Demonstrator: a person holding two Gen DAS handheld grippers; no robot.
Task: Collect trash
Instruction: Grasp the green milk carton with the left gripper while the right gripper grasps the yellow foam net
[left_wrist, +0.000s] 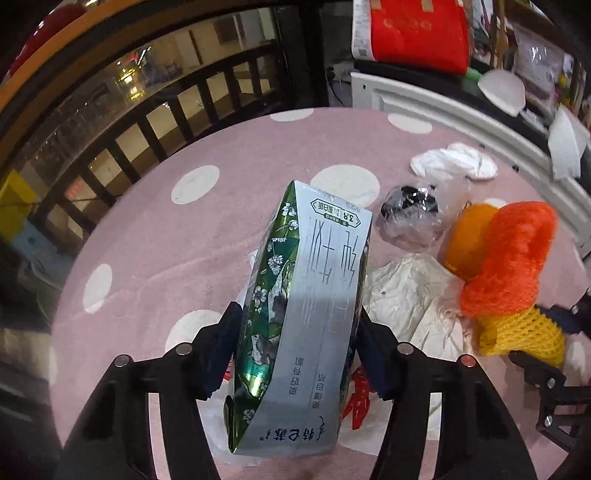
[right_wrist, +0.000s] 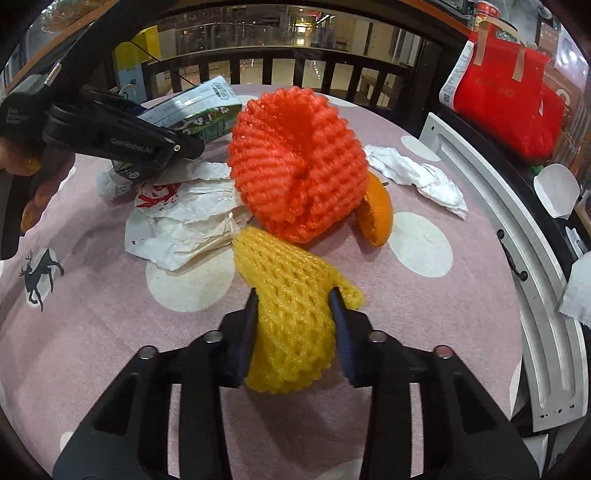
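Two pieces gripped: milk carton in left gripper, yellow foam net in right gripper. Left lying: orange foam net, crumpled wrapper, tissue.

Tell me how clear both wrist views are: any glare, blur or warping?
Left wrist: glare streaks the milk carton's silver face, the print still legible. Right wrist: the yellow foam net is sharp; the white cabinet edge bows with fisheye, corners dark.
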